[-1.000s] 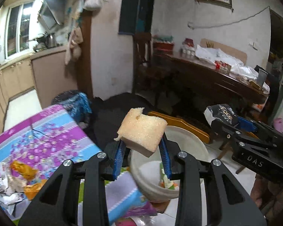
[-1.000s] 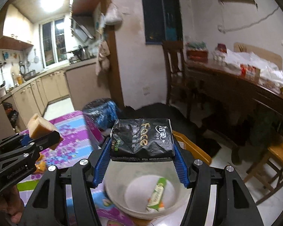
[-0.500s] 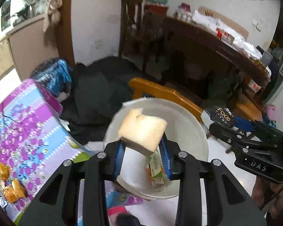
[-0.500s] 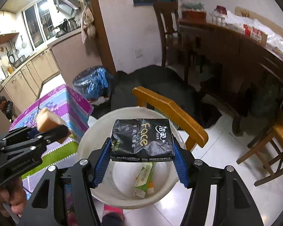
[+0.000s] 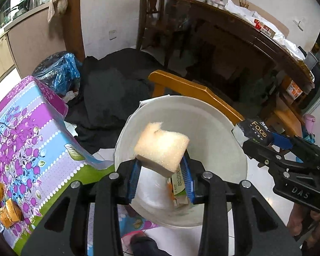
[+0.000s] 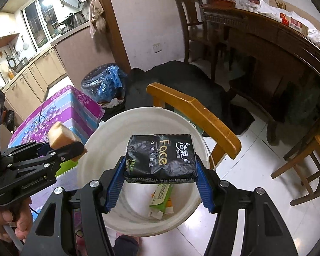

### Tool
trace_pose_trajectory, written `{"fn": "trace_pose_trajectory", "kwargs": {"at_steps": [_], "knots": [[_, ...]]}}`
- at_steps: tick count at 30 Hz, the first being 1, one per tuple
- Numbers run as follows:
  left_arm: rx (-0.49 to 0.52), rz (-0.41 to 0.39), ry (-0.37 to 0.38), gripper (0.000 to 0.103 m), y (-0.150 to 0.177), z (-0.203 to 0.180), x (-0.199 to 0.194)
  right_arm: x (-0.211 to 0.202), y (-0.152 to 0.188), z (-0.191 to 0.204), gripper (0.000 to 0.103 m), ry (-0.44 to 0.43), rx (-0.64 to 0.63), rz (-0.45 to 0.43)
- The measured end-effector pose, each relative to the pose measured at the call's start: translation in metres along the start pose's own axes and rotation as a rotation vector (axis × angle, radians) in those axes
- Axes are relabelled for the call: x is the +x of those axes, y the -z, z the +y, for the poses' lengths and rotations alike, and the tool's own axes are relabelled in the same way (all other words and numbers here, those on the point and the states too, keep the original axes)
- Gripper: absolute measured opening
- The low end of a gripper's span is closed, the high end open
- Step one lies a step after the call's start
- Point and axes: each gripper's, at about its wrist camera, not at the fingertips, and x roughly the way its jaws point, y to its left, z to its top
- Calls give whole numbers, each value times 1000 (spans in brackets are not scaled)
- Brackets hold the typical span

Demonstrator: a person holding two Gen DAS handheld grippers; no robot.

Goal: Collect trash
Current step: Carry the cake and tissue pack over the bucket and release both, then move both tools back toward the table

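Yellow sponge [image 5: 161, 147] sits between blue pads of left gripper [image 5: 161, 176], over white bucket [image 5: 213, 115]; jaws just been widening, pads appear still touching sponge sides. Black tissue pack [image 6: 161, 155] clamped across right gripper [image 6: 161, 183], over same bucket mouth. Green carton [image 6: 161, 196] lies at bucket bottom. Bucket stands on white tiled floor [image 6: 251, 183]. Wooden chair back [image 6: 194, 115] at 12 o'clock behind bucket; floral tablecloth [image 5: 25, 132] at 9 o'clock; blue-bagged bin [image 6: 105, 81] at 11 o'clock; dark wooden table [image 6: 266, 42] at 2 o'clock.
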Motion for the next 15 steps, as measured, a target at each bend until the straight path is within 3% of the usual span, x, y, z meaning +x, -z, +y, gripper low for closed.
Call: {"fn": "trace_pose_trajectory", "kwargs": {"at_steps": [2,4,15], "knots": [[3,-8,-11,58,0,0,-1,-1,0,2,63,-2,-1,-3],[3,-25,-20,64,-1,1,-4,-3,1,3,65,-5,3,-9],[2,-55,-38,68,-1,4,-12,-16,3,-2,71,-17,25,-50]]}}
